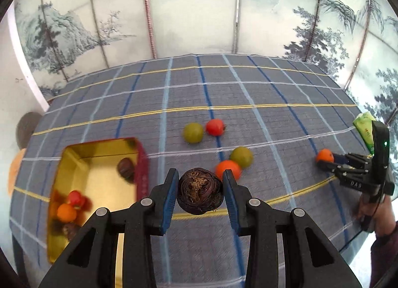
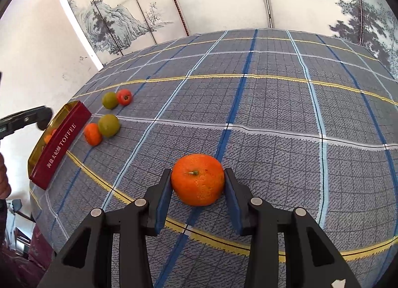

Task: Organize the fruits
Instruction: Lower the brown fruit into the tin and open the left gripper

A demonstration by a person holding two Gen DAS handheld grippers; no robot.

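My left gripper (image 1: 200, 192) is shut on a dark purple-brown fruit (image 1: 200, 194) and holds it above the cloth, right of the red and gold toffee tin (image 1: 143, 163). The tin holds a dark fruit (image 1: 126, 168), a red one (image 1: 75, 198), an orange one (image 1: 66, 212) and another dark one (image 1: 71, 230). My right gripper (image 2: 197, 181) has its pads against a mandarin (image 2: 197, 179) that rests on the cloth; it also shows in the left wrist view (image 1: 324, 156). Loose on the cloth lie two green fruits (image 1: 192, 132) (image 1: 241, 156), a red one (image 1: 215, 126) and a mandarin (image 1: 227, 169).
The table has a blue checked cloth (image 1: 248, 94) and a painted folding screen (image 1: 199, 9) behind it. A green packet (image 1: 364, 128) lies at the right edge. In the right wrist view the tin (image 2: 61, 143) stands at the left edge with the loose fruits (image 2: 108, 125) beside it.
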